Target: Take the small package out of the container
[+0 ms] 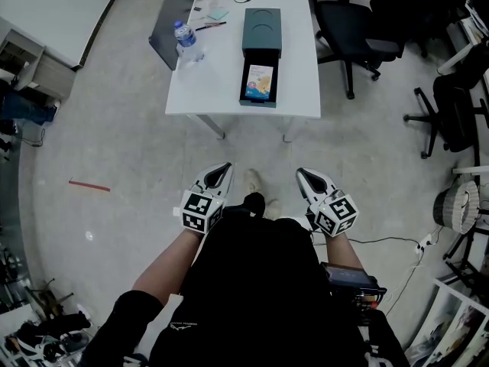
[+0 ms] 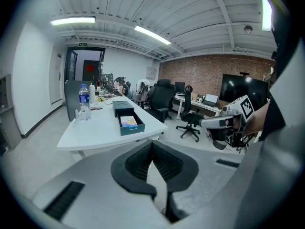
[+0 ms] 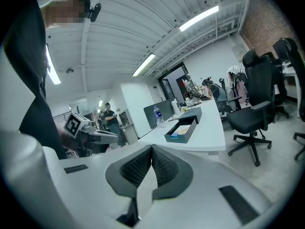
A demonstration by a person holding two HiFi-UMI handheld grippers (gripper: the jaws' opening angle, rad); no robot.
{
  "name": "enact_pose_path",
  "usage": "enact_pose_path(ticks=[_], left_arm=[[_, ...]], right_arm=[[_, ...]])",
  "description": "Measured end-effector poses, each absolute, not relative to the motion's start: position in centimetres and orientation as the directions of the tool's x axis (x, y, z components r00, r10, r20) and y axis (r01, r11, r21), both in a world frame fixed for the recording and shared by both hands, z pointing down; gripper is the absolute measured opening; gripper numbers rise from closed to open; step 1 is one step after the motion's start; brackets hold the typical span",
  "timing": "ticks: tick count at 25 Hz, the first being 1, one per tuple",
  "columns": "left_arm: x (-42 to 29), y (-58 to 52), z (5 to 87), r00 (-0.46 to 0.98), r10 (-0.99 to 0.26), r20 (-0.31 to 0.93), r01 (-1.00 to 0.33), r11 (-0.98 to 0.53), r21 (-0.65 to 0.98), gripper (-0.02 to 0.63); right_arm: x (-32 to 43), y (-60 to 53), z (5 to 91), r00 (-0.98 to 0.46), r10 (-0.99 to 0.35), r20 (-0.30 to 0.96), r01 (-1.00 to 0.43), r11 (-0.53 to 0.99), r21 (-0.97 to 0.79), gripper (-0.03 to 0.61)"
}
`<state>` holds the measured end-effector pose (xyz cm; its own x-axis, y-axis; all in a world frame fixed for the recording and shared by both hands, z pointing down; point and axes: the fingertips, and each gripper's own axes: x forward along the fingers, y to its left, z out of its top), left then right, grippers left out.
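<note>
Office, white rectangular table [image 1: 229,67], colourful small package [image 1: 260,82] flat in dark green drawer box [image 1: 261,33], long axis toward me, my left gripper [image 1: 225,167] and right gripper [image 1: 301,173] closed, empty.

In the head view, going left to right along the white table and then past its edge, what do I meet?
Water bottle → dark green container → black office chair.

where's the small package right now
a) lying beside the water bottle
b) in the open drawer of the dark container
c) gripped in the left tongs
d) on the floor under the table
B: the small package lies in the pulled-out drawer of the container on the table, while the left tongs and right tongs are shut, empty and well short of the table.
</note>
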<state>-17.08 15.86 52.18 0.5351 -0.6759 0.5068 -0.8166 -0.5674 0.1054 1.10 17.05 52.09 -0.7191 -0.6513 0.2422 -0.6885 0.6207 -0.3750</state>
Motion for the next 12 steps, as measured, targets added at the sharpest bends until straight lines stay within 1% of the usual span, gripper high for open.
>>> enact_pose_path(ticks=[7,12], left_arm=[[-17.1,10.6,52.5,0.551,-0.658,0.513,-0.807,-0.576,0.127,0.008],[-16.1,9.8,52.4,0.581,-0.656,0.481,-0.794,-0.588,0.158,0.008]], right_arm=[[1.0,11.6,52.1,-0.71,-0.651,0.269,-0.7,0.608,-0.374,0.026],[1.5,10.9,51.9,-0.701,-0.662,0.267,-0.709,0.606,-0.359,0.026]])
